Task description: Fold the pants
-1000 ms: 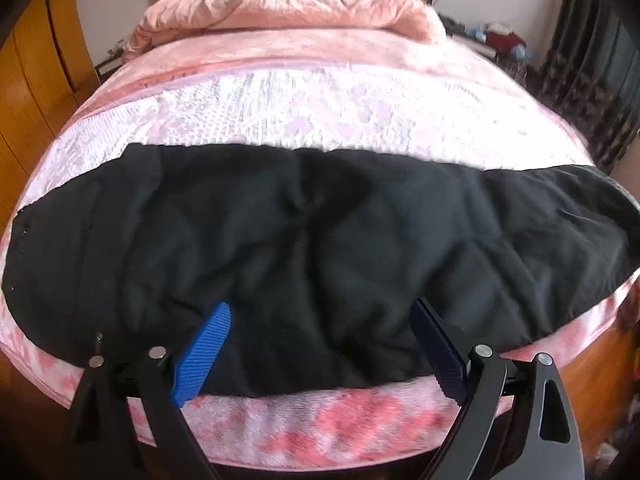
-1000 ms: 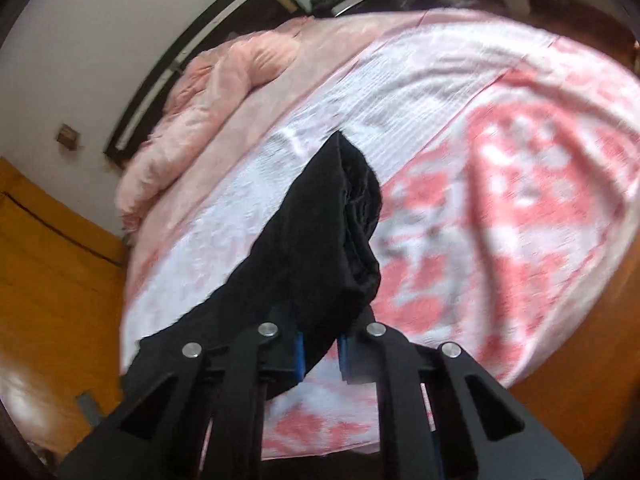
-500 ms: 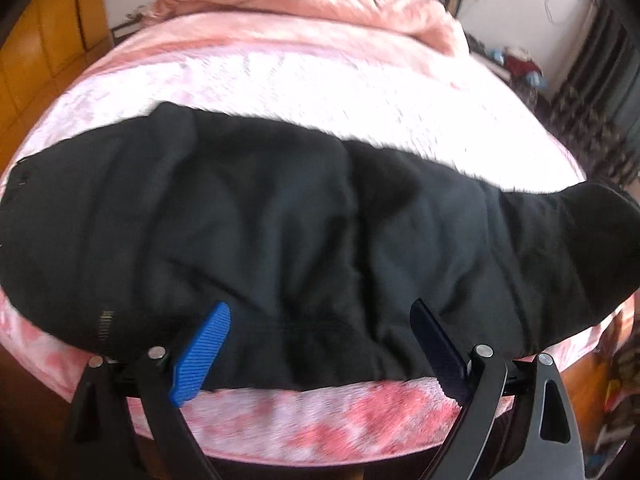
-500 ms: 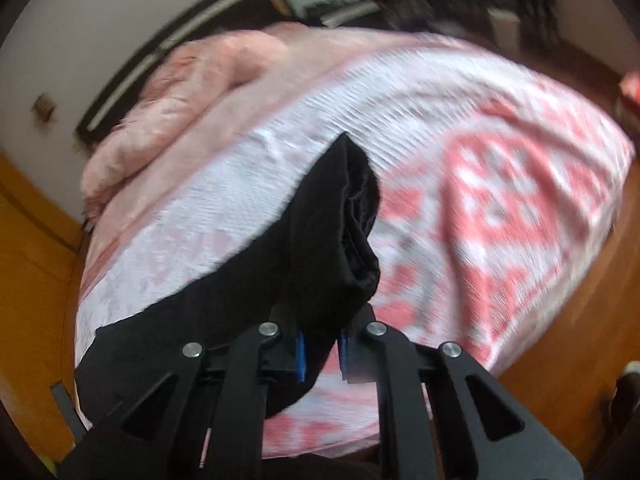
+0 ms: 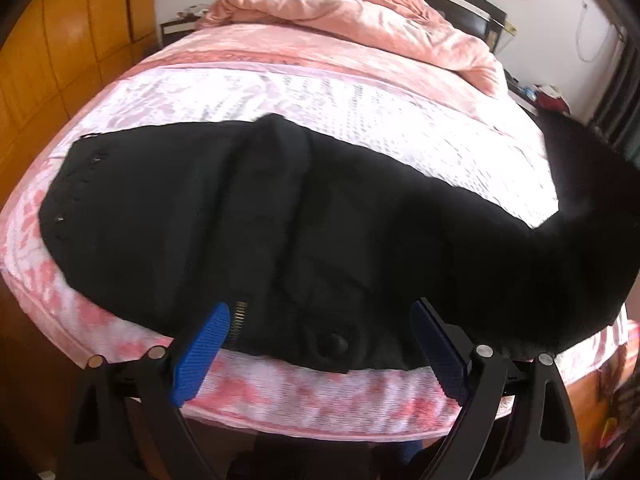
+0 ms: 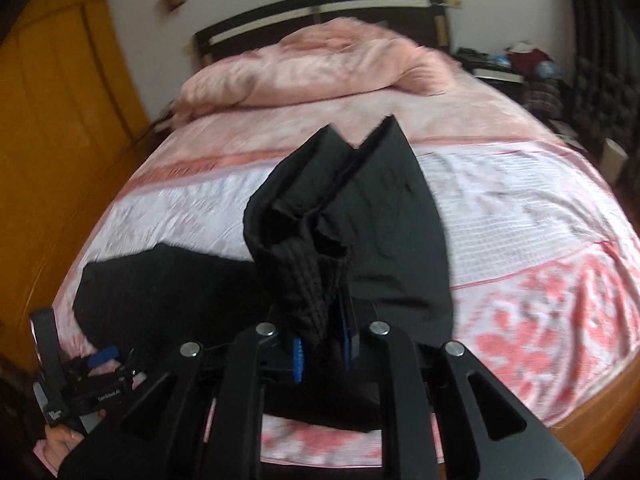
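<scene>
The black pants [image 5: 320, 220] lie across the foot of the bed [image 5: 320, 396], waist end with zipper and button at 6 o'clock in the left wrist view, directly between the left gripper [image 5: 320, 340] fingers, which are spread wide and hold nothing. The leg end rises off the mattress toward 3 o'clock. There the right gripper [image 6: 324, 344] has its blue pads pressed together on the bunched leg cuffs, fabric standing up at 12 o'clock from the pinch. A crumpled pink duvet [image 6: 320, 68] sits by the headboard.
</scene>
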### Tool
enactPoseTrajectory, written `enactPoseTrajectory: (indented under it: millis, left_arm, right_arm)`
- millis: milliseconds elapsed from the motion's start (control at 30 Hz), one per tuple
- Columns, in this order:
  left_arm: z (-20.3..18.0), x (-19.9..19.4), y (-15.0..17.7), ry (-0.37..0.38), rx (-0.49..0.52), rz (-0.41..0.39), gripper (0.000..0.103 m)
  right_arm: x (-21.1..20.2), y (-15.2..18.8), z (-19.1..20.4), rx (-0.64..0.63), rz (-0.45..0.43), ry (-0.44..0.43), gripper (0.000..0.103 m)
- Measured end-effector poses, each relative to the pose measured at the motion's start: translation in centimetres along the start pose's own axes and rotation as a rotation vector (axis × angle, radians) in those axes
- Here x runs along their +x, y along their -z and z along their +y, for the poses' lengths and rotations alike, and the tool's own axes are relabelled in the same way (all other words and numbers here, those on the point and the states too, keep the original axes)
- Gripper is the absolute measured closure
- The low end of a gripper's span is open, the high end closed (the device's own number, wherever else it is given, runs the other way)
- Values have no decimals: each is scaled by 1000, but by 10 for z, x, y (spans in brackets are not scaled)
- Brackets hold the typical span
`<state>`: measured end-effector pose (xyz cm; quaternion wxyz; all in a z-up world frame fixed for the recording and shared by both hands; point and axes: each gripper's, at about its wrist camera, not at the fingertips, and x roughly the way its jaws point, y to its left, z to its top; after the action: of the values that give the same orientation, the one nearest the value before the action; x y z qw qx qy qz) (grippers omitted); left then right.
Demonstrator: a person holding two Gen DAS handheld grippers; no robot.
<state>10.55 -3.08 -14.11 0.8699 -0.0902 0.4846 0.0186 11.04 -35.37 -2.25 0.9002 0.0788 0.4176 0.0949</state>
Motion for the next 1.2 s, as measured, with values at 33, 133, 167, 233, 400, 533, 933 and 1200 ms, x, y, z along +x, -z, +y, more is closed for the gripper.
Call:
enactPoseTrajectory:
  millis: [33, 133, 167, 233, 400, 533, 933, 1200]
  left_arm:
    - [7, -2, -1, -11, -10, -7, 11]
    - [22, -5, -4, -34, -37, -18, 10]
    - [27, -6, -5, -40, -47, -19, 10]
    - [39, -7, -5, -47, -74, -22, 10]
    - [58, -6, -2, -59, -124, -6, 10]
    - [65, -2, 1, -57, -144, 6, 10]
    - [60, 9, 4, -39, -139, 42, 10]
    - [68, 5, -7, -63, -115, 11, 10]
  right_arm:
    - [5, 2, 9, -8, 11, -15, 90]
    - [25, 7, 40, -43, 51, -69, 90]
    - [33, 9, 53, -58, 66, -97, 90]
    - [48, 12, 76, -82, 101, -142, 90]
    - [85, 28, 123, -140, 189, -177, 90]
    - [106, 45, 143, -186, 245, -177, 90]
    - [127, 70, 148, -146, 345, -322, 43]
    - [88, 62, 149, -219, 269, -267, 36]
